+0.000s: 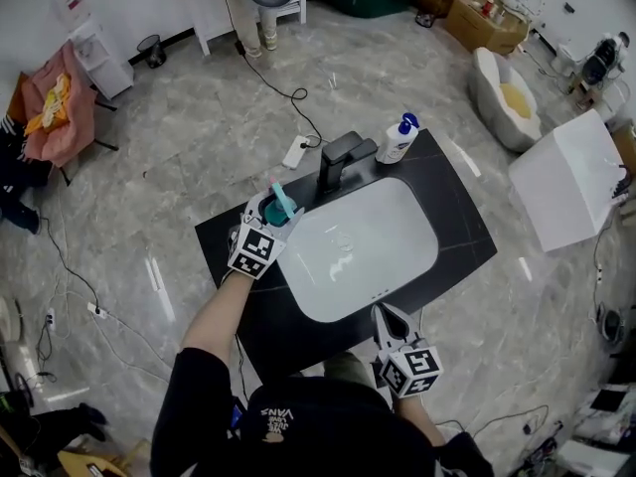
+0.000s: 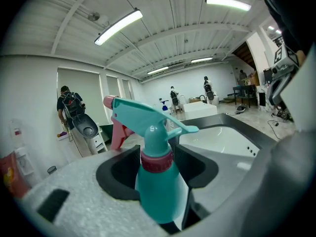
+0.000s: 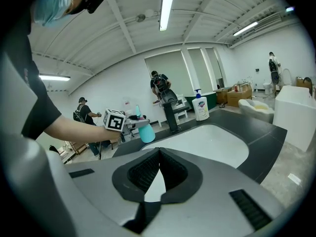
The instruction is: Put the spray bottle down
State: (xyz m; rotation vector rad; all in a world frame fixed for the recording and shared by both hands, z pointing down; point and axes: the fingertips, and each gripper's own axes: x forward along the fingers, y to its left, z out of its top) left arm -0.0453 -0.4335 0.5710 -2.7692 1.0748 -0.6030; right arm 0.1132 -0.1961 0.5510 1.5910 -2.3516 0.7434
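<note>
Open test hall: freestanding sink counter (image 1: 457, 217), floor cables (image 1: 266, 74), ceiling strip lights (image 2: 118, 26), cardboard boxes (image 1: 487, 20).

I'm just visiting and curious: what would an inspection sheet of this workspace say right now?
Surface: black counter around a white basin.
Job's things: teal spray bottle, held left of the faucet.
Clutter: soap bottle beside the faucet.
Grippers: left gripper shut on the spray bottle; right gripper shut, empty.
Cables: cable and power strip on the floor behind the counter.
Surroundings: white box at right; people in the background.
</note>
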